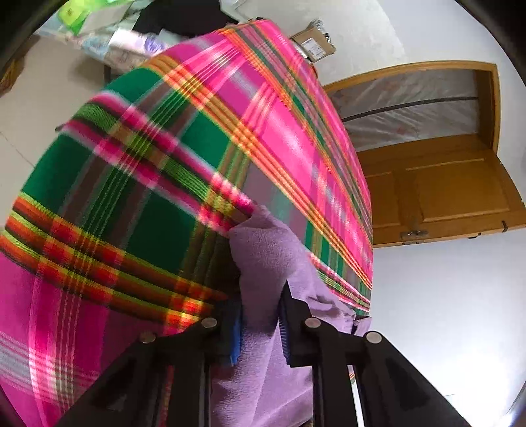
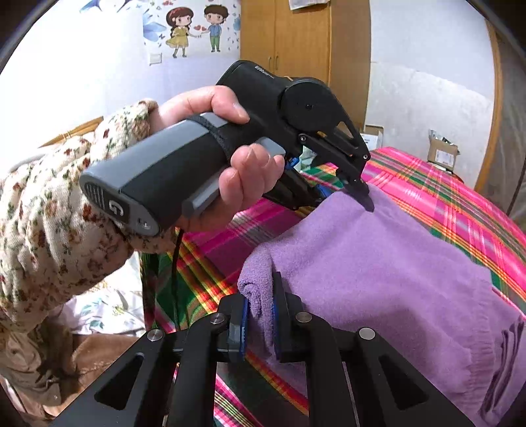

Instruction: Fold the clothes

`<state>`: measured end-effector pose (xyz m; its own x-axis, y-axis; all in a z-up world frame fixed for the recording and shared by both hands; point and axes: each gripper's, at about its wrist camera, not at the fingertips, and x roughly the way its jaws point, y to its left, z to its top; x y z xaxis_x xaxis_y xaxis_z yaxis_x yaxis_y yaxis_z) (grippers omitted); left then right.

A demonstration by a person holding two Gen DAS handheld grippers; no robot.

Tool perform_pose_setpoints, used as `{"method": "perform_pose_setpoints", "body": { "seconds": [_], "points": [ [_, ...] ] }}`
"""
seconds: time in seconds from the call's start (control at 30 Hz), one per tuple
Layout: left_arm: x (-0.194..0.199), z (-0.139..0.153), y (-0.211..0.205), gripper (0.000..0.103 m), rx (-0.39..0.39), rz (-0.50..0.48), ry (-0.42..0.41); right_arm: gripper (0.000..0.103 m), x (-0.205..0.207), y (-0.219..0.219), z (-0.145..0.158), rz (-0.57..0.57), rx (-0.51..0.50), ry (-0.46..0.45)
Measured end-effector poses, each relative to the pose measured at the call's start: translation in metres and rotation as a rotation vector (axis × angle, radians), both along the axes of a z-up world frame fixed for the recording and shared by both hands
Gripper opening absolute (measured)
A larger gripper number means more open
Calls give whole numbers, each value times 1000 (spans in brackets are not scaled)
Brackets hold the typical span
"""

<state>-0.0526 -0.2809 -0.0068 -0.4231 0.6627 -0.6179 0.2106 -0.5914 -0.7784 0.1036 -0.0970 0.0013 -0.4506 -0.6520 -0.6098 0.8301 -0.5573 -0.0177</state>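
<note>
In the left wrist view, the left claw [image 1: 259, 328] pinches a bunched fold of the purple garment [image 1: 269, 259] between its two black fingers, blue pads pressed into the fleece on both sides. The cloth rises from the claw and lies against the plaid bedspread [image 1: 157, 170], a bright pink, green and orange sheet that fills the left and middle of the view and is blurred. To the right stands a wooden door [image 1: 453, 193] in a white wall, and a cardboard box [image 1: 314, 42] sits at the far edge beyond the bed. In the right wrist view, the right claw [image 2: 259, 328] grips a thick rolled edge of the same purple garment [image 2: 378, 269], its blue-padded fingers closed on the fabric at the near left corner. The garment spreads over the right part of the bedspread [image 2: 437, 193], its ribbed hem at the near right. Farther along the same edge, the left claw [image 2: 356, 197] bites into the fleece; the person's hand [image 2: 236, 157] wraps its grey and black handle, in a floral sleeve [image 2: 56, 223]. A wooden wardrobe [image 2: 296, 36] and a cartoon wall sticker [image 2: 194, 29] stand at the far wall.
</note>
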Motion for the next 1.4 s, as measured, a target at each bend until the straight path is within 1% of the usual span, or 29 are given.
{"method": "perform_pose_setpoints", "body": {
  "seconds": [0.2, 0.27, 0.37, 0.53, 0.6, 0.63, 0.8, 0.93, 1.0, 1.13, 1.3, 1.33, 1.4],
  "points": [
    [8, 27, 2, 17, -48, 10, 48, 11, 1, 1, 15, 11, -39, 20],
    [13, 31, -4, 17, -61, 27, 49, 11, 2, 0, 20, 21, -54, 22],
    [19, 39, -1, 17, -84, 37, 55, 11, 5, 0, 30, 41, -88, 23],
    [27, 54, 6, 17, -124, 48, 66, 11, 2, 8, 34, 53, -127, -23],
    [28, 61, 11, 17, -141, 50, 75, 11, 2, 5, 35, 46, -150, -24],
    [28, 68, 17, 17, -151, 44, 85, 11, 8, 9, 33, 43, -160, -19],
    [26, 91, 44, 17, -162, 22, 125, 11, 3, 34, 51, 18, -222, 0],
    [24, 110, 65, 17, -169, 6, 155, 11, 38, 71, 59, -12, -247, 32],
    [23, 119, 76, 17, -173, -2, 170, 11, 66, 90, 66, -31, -266, 48],
    [18, 134, 101, 17, -180, -31, 190, 11, 68, 120, 79, -70, -310, 46],
    [12, 145, 135, 17, -183, -75, 206, 11, 58, 156, 101, -126, -347, 60],
    [11, 147, 143, 17, -184, -85, 209, 11, 59, 165, 103, -140, -354, 64],
    [7, 149, 157, 17, -182, -103, 210, 11, 48, 176, 105, -162, -361, 70]
  ]
}}
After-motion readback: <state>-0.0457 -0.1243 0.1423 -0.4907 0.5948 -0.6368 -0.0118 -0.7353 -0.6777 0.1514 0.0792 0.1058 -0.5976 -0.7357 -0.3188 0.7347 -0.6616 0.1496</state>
